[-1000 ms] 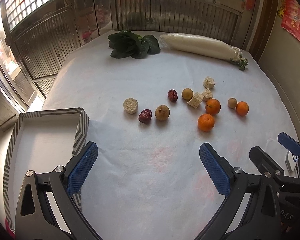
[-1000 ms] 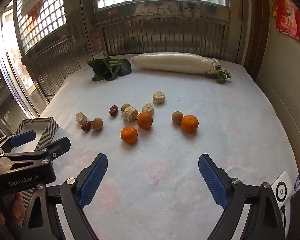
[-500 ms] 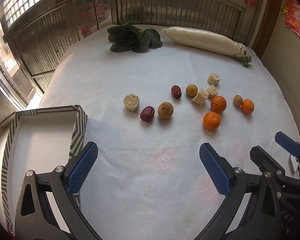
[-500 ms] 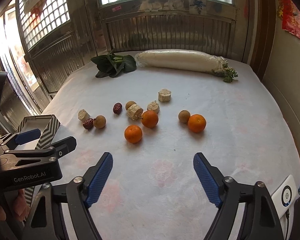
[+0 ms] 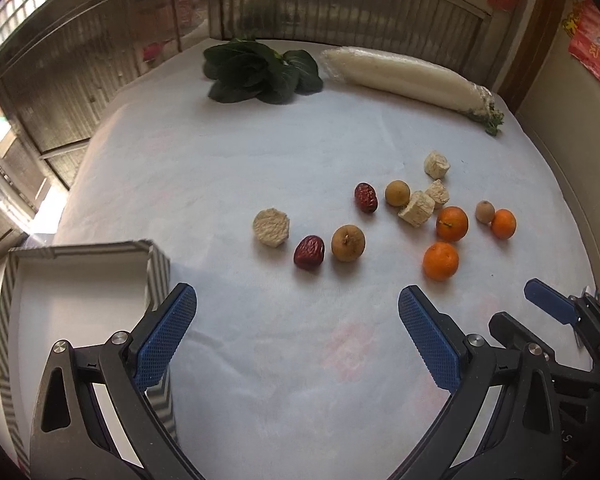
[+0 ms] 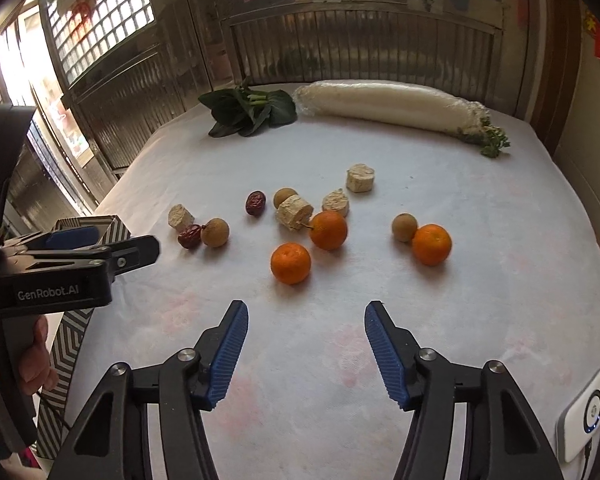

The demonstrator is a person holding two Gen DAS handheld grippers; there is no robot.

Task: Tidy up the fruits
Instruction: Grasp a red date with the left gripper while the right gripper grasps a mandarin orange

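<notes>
1. Fruit is seen scattered on the white-covered table (image 5: 228, 152) in the left wrist view, ahead of the left gripper (image 5: 296, 320), whose jaws are spread wide and hold nothing.
2. A red date (image 5: 309, 252) and a brown longan (image 5: 348, 243) are found nearest, side by side, with a pale cut chunk (image 5: 271, 227) just to their left.
3. Farther right, three oranges (image 5: 440, 261) are grouped near a second date (image 5: 366, 197), two more longans and three more pale chunks.
4. A striped box (image 5: 80, 280), open and white inside, is placed at the table's left edge, beside the left blue pad.
5. Leafy greens (image 5: 260, 72) and a wrapped white radish (image 5: 408, 76) are laid at the far edge.
6. The right gripper (image 5: 556, 312) is partly seen at lower right.
7. In the right wrist view, the right gripper (image 6: 306, 344) is held above the cloth with jaws parted and nothing between them.
8. The nearest orange (image 6: 291, 263) is seen just ahead of the pads; another (image 6: 328, 230) lies behind it, and a third (image 6: 431, 244) is touching a longan (image 6: 404, 227) to the right.
9. The left gripper (image 6: 112, 244) is seen at left, over the striped box (image 6: 66, 344), gripped by a hand (image 6: 36, 364).
10. A white device (image 6: 584, 416) is seen at the lower right corner.
</notes>
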